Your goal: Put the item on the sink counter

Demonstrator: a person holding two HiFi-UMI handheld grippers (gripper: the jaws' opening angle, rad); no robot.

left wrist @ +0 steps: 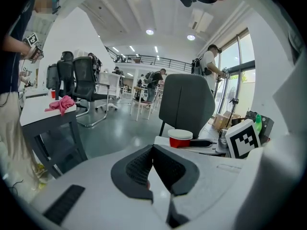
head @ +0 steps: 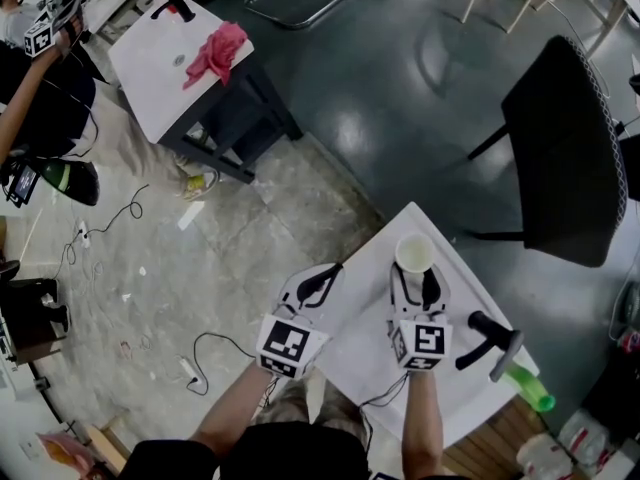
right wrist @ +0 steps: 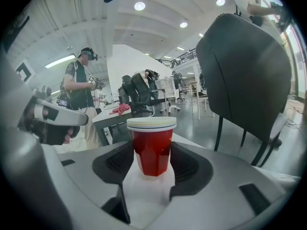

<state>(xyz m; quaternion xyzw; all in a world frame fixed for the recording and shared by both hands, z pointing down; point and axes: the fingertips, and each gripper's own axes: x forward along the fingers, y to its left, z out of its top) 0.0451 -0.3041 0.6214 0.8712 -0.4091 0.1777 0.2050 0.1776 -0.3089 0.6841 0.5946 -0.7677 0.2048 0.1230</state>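
Counted up: two grippers, one red cup, two white surfaces, one pink cloth, one black chair, one green bottle.

The left gripper (head: 318, 284) is held over the floor just off the near counter's left edge. Its jaws (left wrist: 152, 150) are clenched together with nothing between them. The right gripper (head: 417, 271) is held over the white counter (head: 370, 333), and its pads are pressed on both sides of the red cup (head: 414, 252), which is kept upright at the counter's far end. Whether the cup's base touches the top can't be told.

Room-wise, a white table (head: 150, 78) with the pink cloth (head: 215, 53) on it is seen far left, with a person (head: 25, 88) beside it. The floor (head: 380, 98) is dark and glossy, paler and rougher toward the left. A black faucet (head: 490, 336) and the green bottle (head: 528, 388) are seen at the counter's right end, and the black chair (head: 565, 153) is parked beyond it.

The cup (right wrist: 151, 145) is topped in white, and what's inside can't be made out.
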